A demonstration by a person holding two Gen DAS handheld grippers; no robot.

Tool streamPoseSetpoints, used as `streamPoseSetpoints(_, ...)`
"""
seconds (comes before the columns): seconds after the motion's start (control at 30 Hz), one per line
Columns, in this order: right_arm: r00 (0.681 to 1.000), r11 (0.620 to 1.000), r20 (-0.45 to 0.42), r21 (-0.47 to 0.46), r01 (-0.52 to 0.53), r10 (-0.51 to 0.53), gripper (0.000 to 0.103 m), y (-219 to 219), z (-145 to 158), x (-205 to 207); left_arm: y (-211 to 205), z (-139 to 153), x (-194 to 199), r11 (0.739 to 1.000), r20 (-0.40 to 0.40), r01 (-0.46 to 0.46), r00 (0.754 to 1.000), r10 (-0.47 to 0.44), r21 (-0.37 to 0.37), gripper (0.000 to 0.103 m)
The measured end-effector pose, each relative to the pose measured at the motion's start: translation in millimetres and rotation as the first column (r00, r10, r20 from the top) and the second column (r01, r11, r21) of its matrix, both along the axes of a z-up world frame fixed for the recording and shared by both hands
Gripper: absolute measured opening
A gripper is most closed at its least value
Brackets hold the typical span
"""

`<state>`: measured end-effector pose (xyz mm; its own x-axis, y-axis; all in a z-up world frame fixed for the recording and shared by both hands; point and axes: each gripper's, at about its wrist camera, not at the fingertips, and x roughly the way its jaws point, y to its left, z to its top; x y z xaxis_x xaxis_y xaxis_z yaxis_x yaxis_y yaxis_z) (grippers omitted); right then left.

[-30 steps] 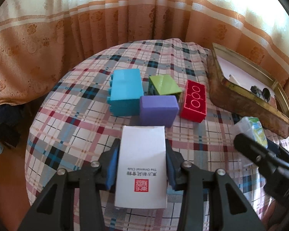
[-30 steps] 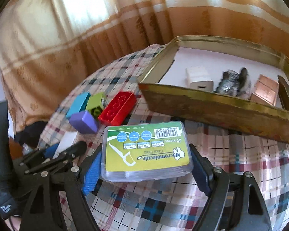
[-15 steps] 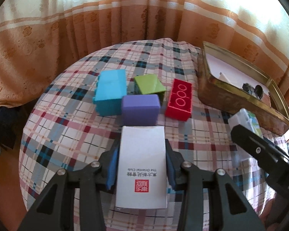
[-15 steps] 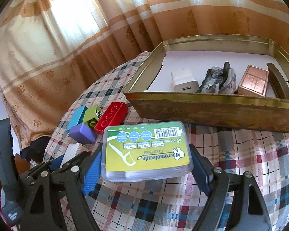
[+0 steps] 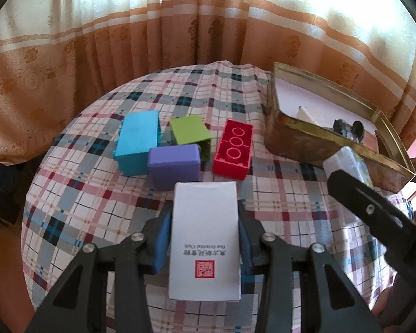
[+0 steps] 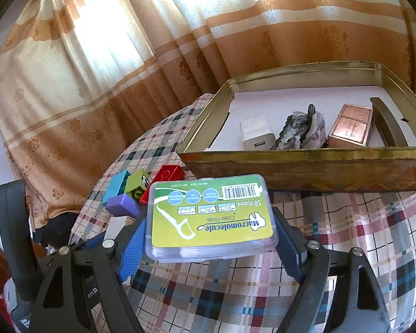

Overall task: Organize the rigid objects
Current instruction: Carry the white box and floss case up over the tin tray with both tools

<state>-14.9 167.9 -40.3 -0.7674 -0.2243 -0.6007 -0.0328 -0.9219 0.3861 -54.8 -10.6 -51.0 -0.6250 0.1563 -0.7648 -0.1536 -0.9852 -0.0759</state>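
My left gripper is shut on a white card box and holds it above the plaid table, just short of the blocks. My right gripper is shut on a clear dental floss box with a green label, raised in front of the gold tin tray. The tray holds a white charger, a grey rock and a copper box. The floss box also shows at the right of the left wrist view.
Blue, green, purple and red blocks sit clustered mid-table. The round table wears a plaid cloth. Orange curtains hang close behind. The right gripper's body crosses the left wrist view.
Both grippers have risen while holding their boxes. The right gripper now sees over the tray's front wall, and the blocks sit farther off in the left wrist view.
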Motion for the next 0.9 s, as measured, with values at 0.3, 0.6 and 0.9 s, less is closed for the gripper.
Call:
streamPoseSetpoints(0.3,0.999,1.000,-0.033,-0.018,0.023,-0.024,0.083,6,4,6,2,7,0,1.000,-0.026,0.005,1.000,-0.005,0.008,0.041)
streamPoseSetpoints(0.6,0.987,0.995,-0.124,0.013,0.101,-0.098,0.083,18,23,17,21,24,-11,0.999,-0.085,0.037,0.996,-0.035,0.018,0.041)
streamPoseSetpoints(0.9,0.958,0.975,-0.199,0.050,0.218,-0.204,0.083,51,45,13,49,41,-25,0.996,-0.141,0.082,0.987,-0.077,0.027,0.041)
